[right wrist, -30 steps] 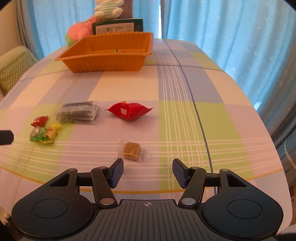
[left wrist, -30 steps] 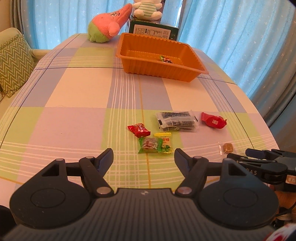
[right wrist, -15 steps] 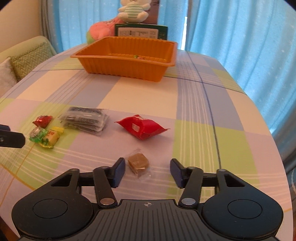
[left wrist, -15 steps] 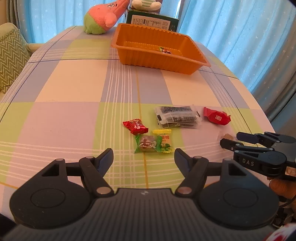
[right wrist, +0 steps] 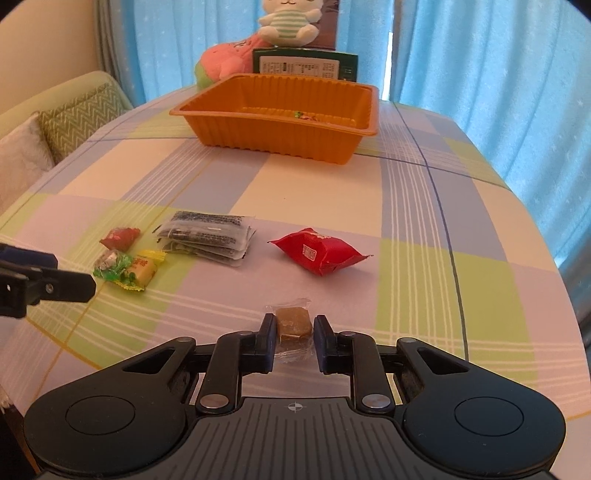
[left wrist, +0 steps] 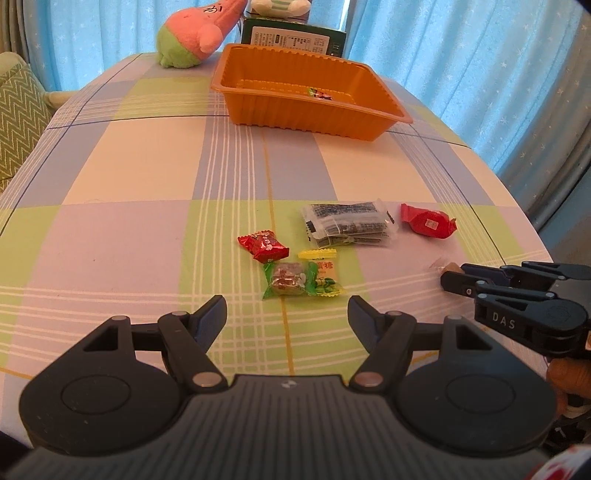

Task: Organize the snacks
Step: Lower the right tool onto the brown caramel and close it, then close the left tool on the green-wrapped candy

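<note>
My right gripper (right wrist: pixel 294 322) is shut on a brown candy (right wrist: pixel 292 324) in clear wrap, low over the checked tablecloth; from the left wrist view its fingertips (left wrist: pixel 452 277) cover most of that candy (left wrist: pixel 448 266). My left gripper (left wrist: pixel 287 304) hangs open just short of a green candy (left wrist: pixel 286 280) and a yellow candy (left wrist: pixel 325 275), holding nothing. Near them lie a small red candy (left wrist: pixel 263 245), dark packets (left wrist: pixel 347 225) and a red packet (left wrist: pixel 428 223). The orange tray (left wrist: pixel 306 114) stands at the far end with one candy (left wrist: pixel 319 94) inside.
Behind the tray stand a green box (right wrist: pixel 304 66), a pink plush (left wrist: pixel 195 35) and a striped plush (right wrist: pixel 290 26). A cushioned sofa (right wrist: pixel 79 118) lies to the left. Blue curtains hang past the rounded right table edge (right wrist: pixel 554 266).
The right gripper came up to the brown candy and its jaws went from wide apart to pressed on it. The left gripper has stayed open in about the same place.
</note>
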